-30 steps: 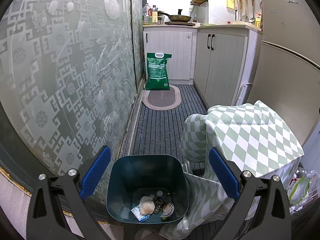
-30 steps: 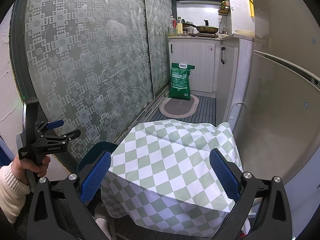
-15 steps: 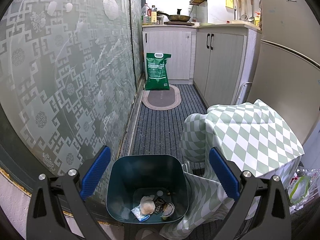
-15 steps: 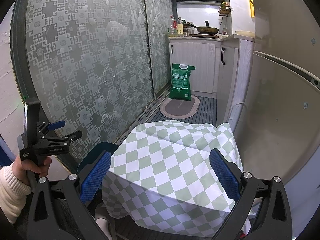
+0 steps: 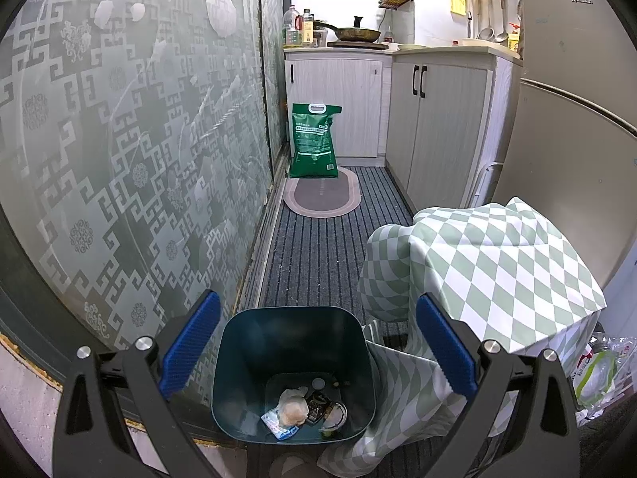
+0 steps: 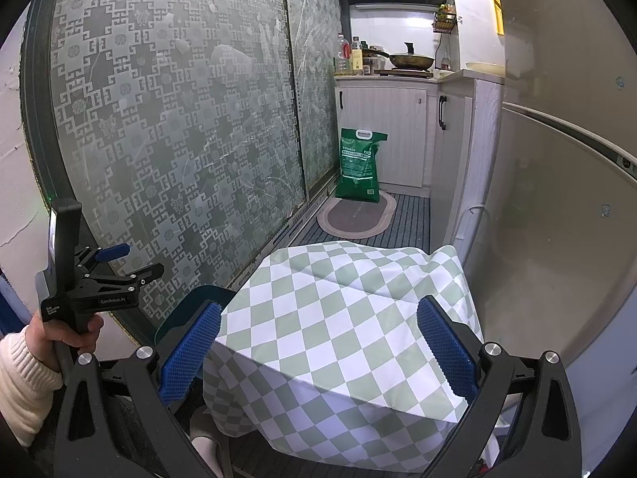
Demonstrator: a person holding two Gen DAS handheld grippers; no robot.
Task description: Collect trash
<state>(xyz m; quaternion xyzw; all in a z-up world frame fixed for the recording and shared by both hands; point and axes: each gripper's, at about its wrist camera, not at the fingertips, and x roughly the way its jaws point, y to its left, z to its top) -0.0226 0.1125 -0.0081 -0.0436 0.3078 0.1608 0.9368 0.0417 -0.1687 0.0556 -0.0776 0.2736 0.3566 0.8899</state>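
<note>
A dark teal trash bin (image 5: 294, 366) stands on the floor by the glass door. Several scraps of trash (image 5: 304, 410) lie at its bottom: a crumpled tissue, wrappers, a small cap. My left gripper (image 5: 316, 346) hangs open and empty above the bin, one blue pad at each side of it. My right gripper (image 6: 318, 348) is open and empty above a table under a green and white checked cloth (image 6: 338, 318). The bin's rim (image 6: 191, 298) peeks out left of the cloth in the right wrist view. The left gripper (image 6: 119, 267) also shows there, held in a hand.
A frosted patterned glass door (image 5: 119, 159) runs along the left. A green bag (image 5: 314, 141) and an oval mat (image 5: 322, 197) lie at the far end by white cabinets (image 5: 434, 119). A fridge (image 5: 577, 139) stands right. Plastic bags (image 5: 597, 370) lie at the lower right.
Both grippers have shifted only very slightly. Nothing was taken hold of or let go.
</note>
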